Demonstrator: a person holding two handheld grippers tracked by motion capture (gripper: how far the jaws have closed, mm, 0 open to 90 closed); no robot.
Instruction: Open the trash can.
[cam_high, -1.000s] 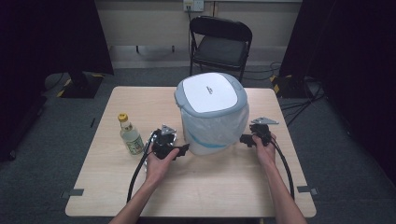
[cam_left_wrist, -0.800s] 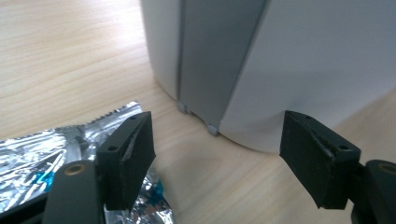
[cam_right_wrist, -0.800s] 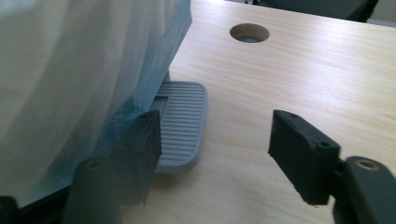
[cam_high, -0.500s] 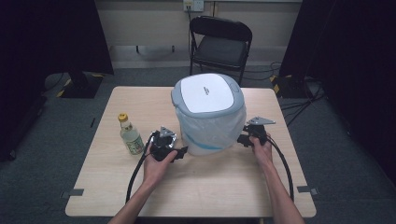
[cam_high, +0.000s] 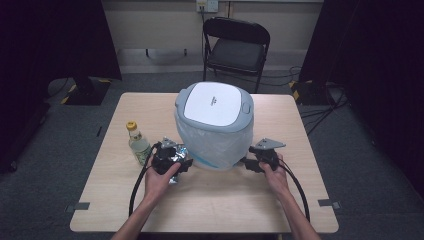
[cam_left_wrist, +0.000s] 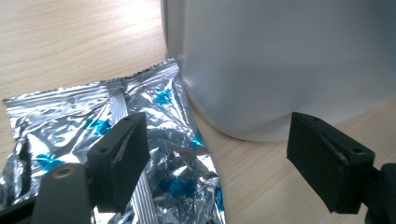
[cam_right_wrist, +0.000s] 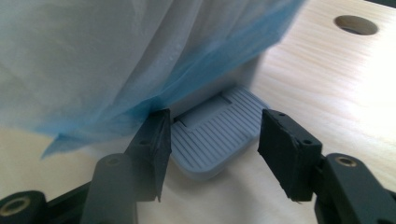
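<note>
Both claws stand apart and grip nothing: the left gripper (cam_left_wrist: 217, 163) hovers with its jaws spread over a crinkled foil packet (cam_left_wrist: 116, 140) lying against the base of the one pedal bin (cam_high: 215, 122), while the right gripper (cam_right_wrist: 212, 144) has its jaws either side of the bin's grey ribbed foot pedal (cam_right_wrist: 217, 135) without closing on it. The bin stands mid-table on a pale wooden table (cam_high: 210, 200), its blue-edged liner bag (cam_right_wrist: 116, 60) draping down and hiding most of the body. One small bottle (cam_high: 137, 143) stands left of it, one folding chair (cam_high: 236, 47) sits beyond the table in a dim room, and the packet's print is too crumpled to read.
</note>
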